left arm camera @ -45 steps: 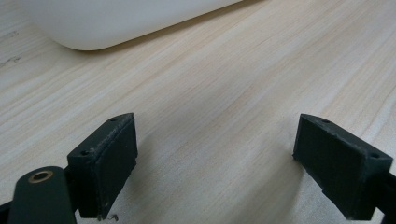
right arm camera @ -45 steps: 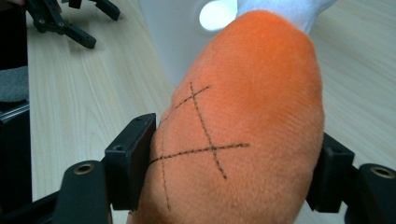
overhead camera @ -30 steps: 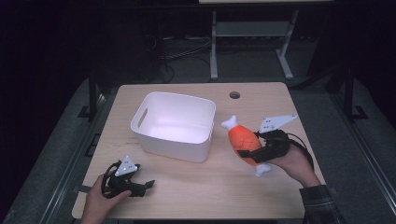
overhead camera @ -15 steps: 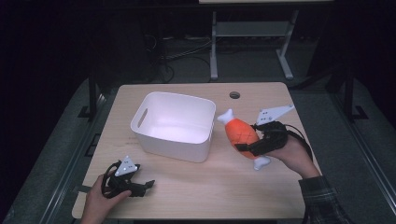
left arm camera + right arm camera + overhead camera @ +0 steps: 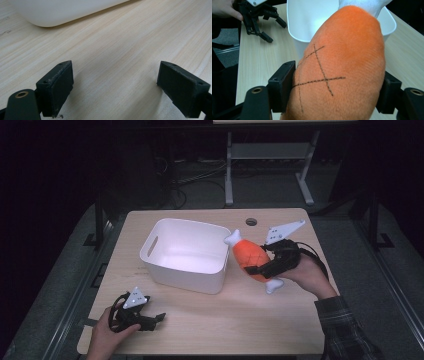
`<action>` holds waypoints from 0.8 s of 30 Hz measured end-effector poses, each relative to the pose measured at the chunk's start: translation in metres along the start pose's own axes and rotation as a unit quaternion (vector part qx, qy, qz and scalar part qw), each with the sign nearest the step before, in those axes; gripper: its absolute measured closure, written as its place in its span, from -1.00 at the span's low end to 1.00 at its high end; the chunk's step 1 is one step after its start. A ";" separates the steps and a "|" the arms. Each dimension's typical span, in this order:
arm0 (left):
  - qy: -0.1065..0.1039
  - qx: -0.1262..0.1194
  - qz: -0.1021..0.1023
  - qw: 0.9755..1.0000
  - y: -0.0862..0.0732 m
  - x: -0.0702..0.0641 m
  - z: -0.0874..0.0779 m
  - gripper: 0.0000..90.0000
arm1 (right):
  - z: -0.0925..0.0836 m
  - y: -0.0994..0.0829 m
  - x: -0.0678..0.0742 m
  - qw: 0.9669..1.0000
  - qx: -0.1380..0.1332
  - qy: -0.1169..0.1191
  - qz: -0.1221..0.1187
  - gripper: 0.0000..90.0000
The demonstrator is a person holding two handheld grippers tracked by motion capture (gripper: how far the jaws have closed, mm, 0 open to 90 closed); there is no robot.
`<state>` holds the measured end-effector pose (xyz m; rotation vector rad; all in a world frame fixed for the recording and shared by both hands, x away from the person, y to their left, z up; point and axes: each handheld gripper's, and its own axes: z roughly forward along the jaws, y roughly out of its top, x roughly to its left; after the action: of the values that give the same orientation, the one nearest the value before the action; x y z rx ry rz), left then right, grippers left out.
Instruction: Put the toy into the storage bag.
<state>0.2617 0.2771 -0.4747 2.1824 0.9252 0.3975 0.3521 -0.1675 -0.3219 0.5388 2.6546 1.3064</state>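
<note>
- My left gripper rests on the table at the near left corner, jaws spread wide with nothing between them.
- My right gripper, at the right side, clamps the orange plush toy across its body.
- The toy is tilted, its white far end at the rim of the white bin, which sits left of centre.

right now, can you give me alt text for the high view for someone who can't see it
The right gripper, jaws clamped on an orange plush toy with white ends, holds it tilted beside the rim of a white plastic bin on a light wooden table. The left gripper rests open near the table's front left corner.
</note>
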 end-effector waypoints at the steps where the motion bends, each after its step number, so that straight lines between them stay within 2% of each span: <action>1: 0.000 0.000 0.000 1.000 0.000 0.000 0.000 -0.72 | 0.001 0.003 0.000 1.000 -0.001 0.002 -0.003 -0.37; 13: 0.000 0.000 0.000 1.000 0.000 0.000 0.000 -0.72 | 0.009 0.028 -0.004 1.000 0.000 0.018 -0.019 -0.36; 24: 0.000 0.000 0.000 1.000 0.000 0.000 0.000 -0.72 | 0.028 0.056 -0.005 0.998 0.009 0.040 -0.041 -0.36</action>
<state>0.2618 0.2772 -0.4747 2.1830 0.9240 0.3973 0.3784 -0.1172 -0.2954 0.3847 2.7236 1.3076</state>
